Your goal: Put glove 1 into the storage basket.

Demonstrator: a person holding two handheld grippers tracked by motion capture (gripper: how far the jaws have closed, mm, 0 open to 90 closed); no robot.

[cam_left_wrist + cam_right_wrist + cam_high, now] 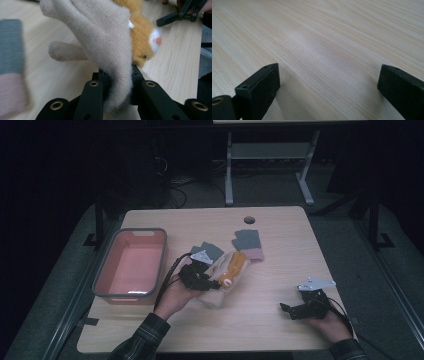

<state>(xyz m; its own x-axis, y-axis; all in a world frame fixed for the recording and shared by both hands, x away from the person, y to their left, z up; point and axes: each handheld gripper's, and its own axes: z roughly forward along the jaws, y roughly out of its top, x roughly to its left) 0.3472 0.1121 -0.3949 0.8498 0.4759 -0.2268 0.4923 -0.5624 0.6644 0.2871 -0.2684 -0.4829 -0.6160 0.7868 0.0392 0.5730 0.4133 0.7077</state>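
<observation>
Black jaws of the left claw (117,86) pinch a cream glove (100,37), an orange plush toy (143,37) just behind it. Across the pale wood counter (280,245), the high view adds a pink bin (131,262) at left, grey gloves (247,240) nearby, and the person's forearms entering from below. Right claw (328,82) hovers spread over bare wood.
</observation>
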